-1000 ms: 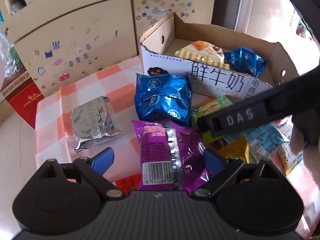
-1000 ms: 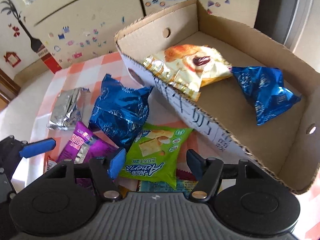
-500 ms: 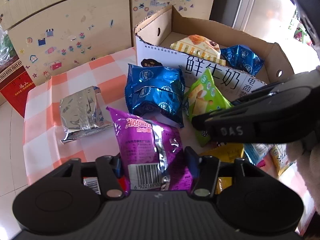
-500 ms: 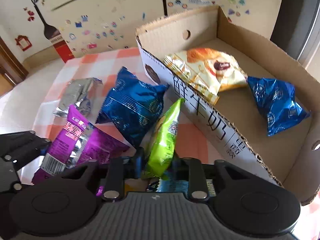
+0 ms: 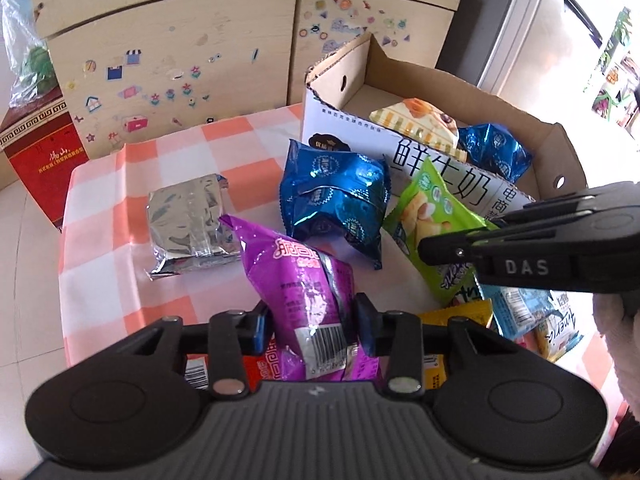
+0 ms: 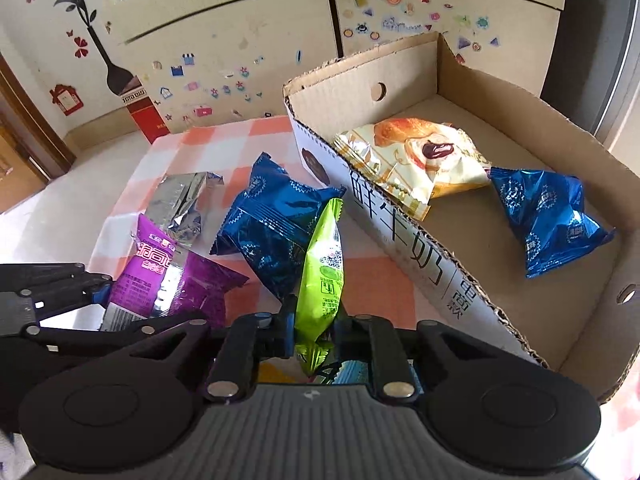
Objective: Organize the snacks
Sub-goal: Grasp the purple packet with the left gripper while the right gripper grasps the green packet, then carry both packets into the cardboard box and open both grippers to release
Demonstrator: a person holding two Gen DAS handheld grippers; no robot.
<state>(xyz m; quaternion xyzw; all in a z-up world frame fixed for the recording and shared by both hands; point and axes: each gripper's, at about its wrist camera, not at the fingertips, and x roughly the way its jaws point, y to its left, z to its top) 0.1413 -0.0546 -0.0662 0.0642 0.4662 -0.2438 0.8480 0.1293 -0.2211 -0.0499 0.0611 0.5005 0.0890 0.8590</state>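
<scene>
My left gripper [image 5: 312,326] is shut on a purple snack bag [image 5: 300,280] and holds it upright above the checked cloth. My right gripper [image 6: 314,330] is shut on a green snack bag [image 6: 322,272], held on edge just left of the cardboard box [image 6: 400,240]. The green bag also shows in the left wrist view [image 5: 436,216], and the purple bag in the right wrist view [image 6: 168,276]. The box holds a cream pastry bag [image 6: 412,156] and a blue bag [image 6: 548,216].
A blue foil bag [image 5: 336,204] and a silver foil pack [image 5: 188,220] lie on the orange-checked tablecloth [image 5: 132,184]. Several more snack packets [image 5: 516,312] lie at the front right. A stickered wooden cabinet [image 5: 180,52] stands behind the table.
Both grippers closed on their bags, the left on the purple one and the right on the green one, and lifted them off the cloth. The bags now stand upright.
</scene>
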